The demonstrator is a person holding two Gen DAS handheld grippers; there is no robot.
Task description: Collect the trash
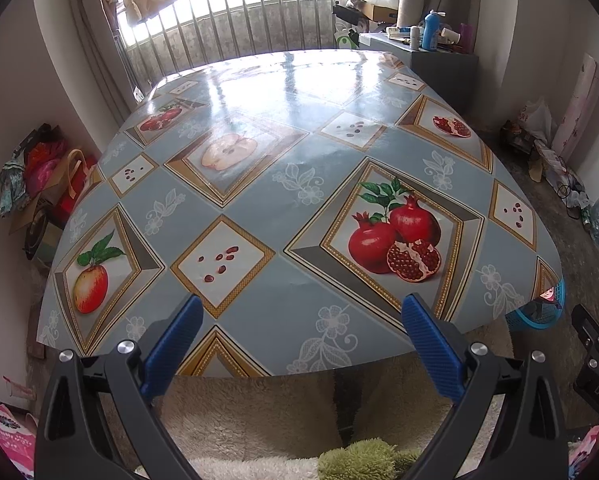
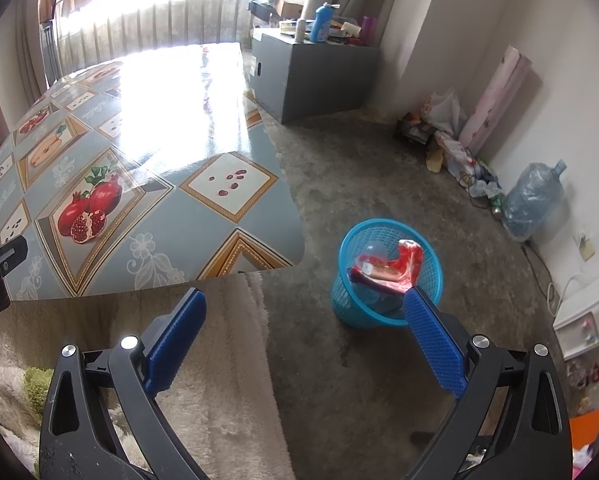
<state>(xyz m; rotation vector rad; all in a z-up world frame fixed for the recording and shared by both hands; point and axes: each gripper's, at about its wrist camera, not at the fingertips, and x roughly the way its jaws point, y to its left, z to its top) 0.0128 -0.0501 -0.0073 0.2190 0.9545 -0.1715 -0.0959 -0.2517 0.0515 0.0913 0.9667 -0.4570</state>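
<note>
- Apparently you're near the end: red-and-white crumpled wrappers (image 2: 387, 270) lie inside the blue plastic mesh basket (image 2: 431, 256) on the floor.
- Your left gripper (image 1: 301, 320) and right gripper (image 2: 305, 314) both gape wide, empty.
- Glossy fruit-print tablecloth (image 1: 259, 184) shows no litter.
- Next, scan for stragglers.

Left wrist view faces across the tabletop (image 1: 259, 200) from its near edge; right wrist view looks down past the tabletop's corner to the floor (image 2: 359, 168); both share the tabletop.
</note>
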